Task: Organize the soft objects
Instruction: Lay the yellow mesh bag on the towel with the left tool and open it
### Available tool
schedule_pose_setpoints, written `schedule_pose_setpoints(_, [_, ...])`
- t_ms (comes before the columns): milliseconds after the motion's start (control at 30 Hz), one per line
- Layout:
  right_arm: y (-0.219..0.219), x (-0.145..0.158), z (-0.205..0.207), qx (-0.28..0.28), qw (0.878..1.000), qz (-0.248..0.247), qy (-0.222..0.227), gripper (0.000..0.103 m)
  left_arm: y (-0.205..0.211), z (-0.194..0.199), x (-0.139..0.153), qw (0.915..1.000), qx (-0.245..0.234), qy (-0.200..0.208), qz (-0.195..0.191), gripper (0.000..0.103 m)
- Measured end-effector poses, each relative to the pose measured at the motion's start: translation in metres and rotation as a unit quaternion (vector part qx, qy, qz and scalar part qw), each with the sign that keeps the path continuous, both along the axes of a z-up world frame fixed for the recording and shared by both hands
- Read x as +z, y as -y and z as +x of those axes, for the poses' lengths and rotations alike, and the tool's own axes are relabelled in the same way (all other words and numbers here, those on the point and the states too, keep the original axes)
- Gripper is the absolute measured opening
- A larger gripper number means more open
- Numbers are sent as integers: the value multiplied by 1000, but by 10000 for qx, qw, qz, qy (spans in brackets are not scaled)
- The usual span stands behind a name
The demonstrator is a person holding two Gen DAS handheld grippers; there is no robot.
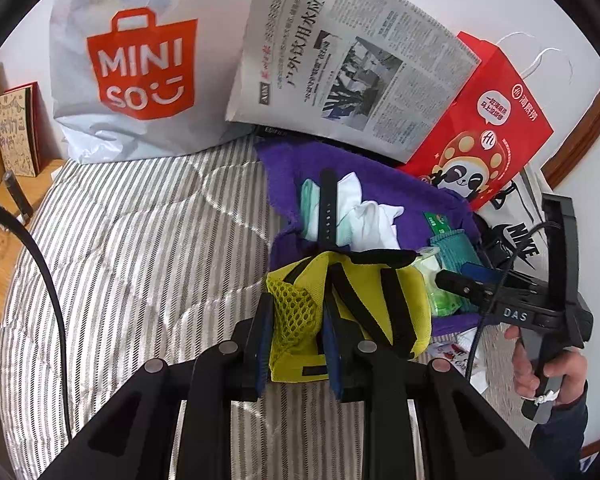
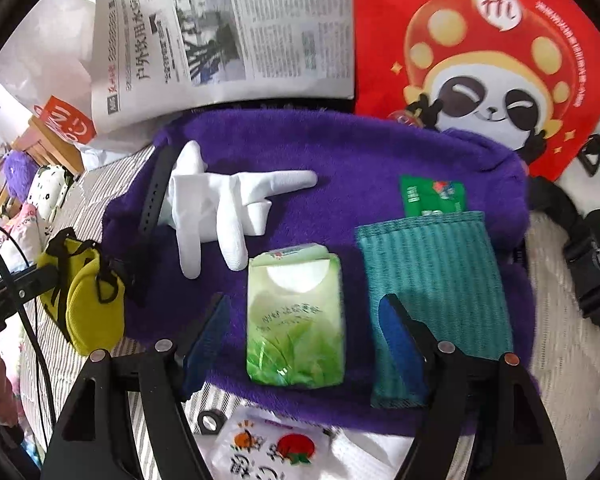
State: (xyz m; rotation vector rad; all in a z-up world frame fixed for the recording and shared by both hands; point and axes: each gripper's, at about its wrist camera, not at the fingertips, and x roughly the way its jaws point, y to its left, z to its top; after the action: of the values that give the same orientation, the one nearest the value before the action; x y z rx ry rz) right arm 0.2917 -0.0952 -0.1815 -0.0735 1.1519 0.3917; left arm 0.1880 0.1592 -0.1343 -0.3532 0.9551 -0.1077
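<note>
Yellow mesh pouch (image 1: 340, 312) sits pinched in the left gripper (image 1: 298, 344), low centre of the left view, jaws closed on its mesh side. Right gripper (image 2: 300, 328) is wide open, straddling the green tissue pack (image 2: 296, 320) without touching, low centre of the right view. Further up, white glove (image 2: 220, 208) on the purple plush bag (image 2: 360, 152). Likely step: sorting items on the bag; next, close on the pack squarely.

On the plush bag (image 2: 340, 152), a tissue pack (image 2: 296, 320) lies between glove (image 2: 228, 204) and knit pouch (image 2: 440, 280).
</note>
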Motion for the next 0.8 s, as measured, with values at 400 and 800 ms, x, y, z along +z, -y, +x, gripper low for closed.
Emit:
schedule_pose_setpoints(400, [55,44,-33,-359,9986,67,387,76,38,42,-3,10000,-52,61,-16,22])
schedule_pose_setpoints(800, [94,39,-77,-738,9968,238,186,76,64,59,-37,9991,-198,-186,335,22])
